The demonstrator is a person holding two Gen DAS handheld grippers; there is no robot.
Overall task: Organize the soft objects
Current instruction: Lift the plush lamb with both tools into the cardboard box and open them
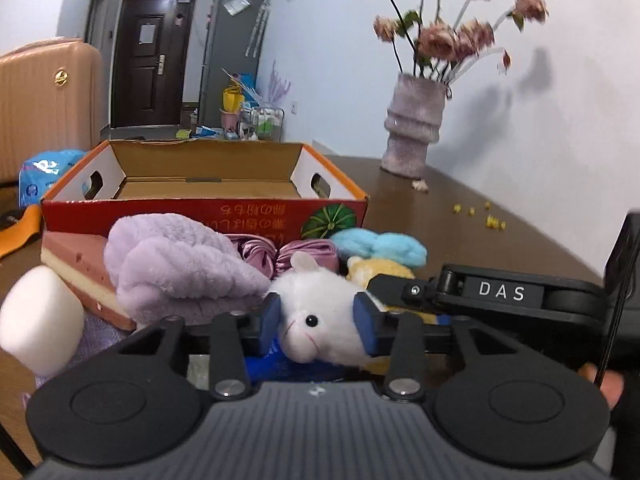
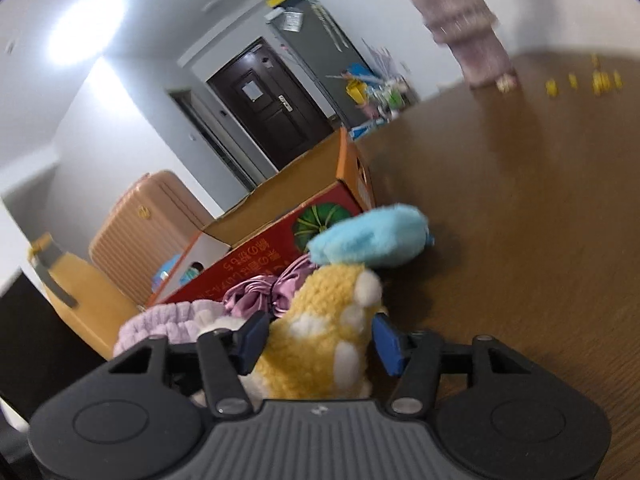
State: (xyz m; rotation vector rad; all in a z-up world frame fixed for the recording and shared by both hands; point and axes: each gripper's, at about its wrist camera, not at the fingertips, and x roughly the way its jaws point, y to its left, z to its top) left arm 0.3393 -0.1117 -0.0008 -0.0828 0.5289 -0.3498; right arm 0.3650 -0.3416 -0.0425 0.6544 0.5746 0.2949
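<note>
Between the left gripper's (image 1: 318, 322) jaws sits the white plush (image 1: 320, 312), pads pressing its sides. Right gripper (image 2: 316, 340) clasps the yellow knit toy (image 2: 324, 332). Beyond both jaws, straight ahead, waits the open cardboard box (image 1: 208, 184).

**Soft items and box: current positions**

White plush animal (image 1: 316, 312): head facing the camera, beside the lilac fleece bundle (image 1: 176, 268). Yellow knitted plush (image 2: 324, 332): white spots, upright. Blue fluffy item (image 2: 368, 236) rests above it. Pink satin scrunchies (image 1: 260, 254) lie against the empty open cardboard box (image 1: 204, 204).
</note>
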